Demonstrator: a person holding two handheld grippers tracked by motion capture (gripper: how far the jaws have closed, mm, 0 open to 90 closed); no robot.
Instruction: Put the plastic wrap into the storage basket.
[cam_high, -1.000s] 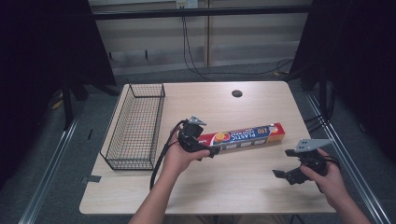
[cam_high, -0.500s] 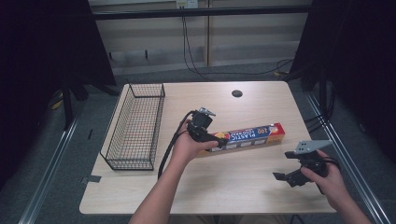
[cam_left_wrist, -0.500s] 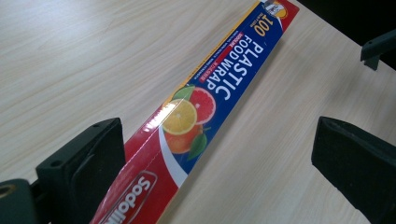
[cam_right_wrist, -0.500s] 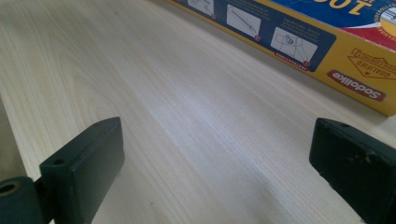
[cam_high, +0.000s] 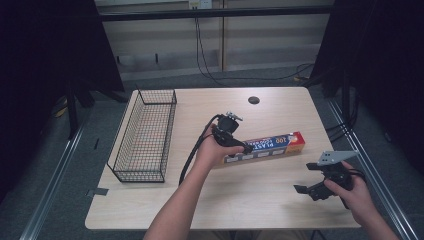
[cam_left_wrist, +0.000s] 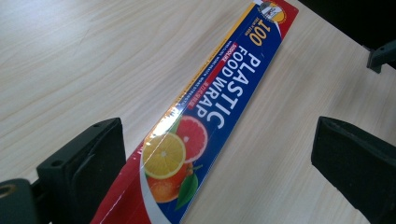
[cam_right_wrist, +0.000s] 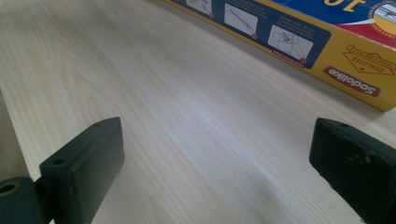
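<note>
While your left hand holds the left gripper (cam_high: 239, 146) over the near end of the plastic wrap box (cam_high: 267, 146), the high view shows that box lying flat on the tabletop (cam_high: 260, 200), right of centre, its long side running left to right. Your right gripper (cam_high: 312, 185) sits low near the front right corner, well apart from the box. A wire basket (cam_high: 145, 135) stands at the left side of the tabletop, apart from both grippers. A small dark disc (cam_high: 254, 100) lies near the far edge.

Left gripper view: your gripper (cam_left_wrist: 219, 163) is open wide, one jaw on each side of the box (cam_left_wrist: 219, 102). The box runs away from the camera between them; neither jaw touches it. Fruit print and "PLASTIC FOOD WRAP" face up.

Right gripper view: your gripper (cam_right_wrist: 217, 163) is open wide with bare tabletop (cam_right_wrist: 140, 93) between the jaws. The box (cam_right_wrist: 299, 42) lies farther off, at the upper right, its yellow side facing the camera.
</note>
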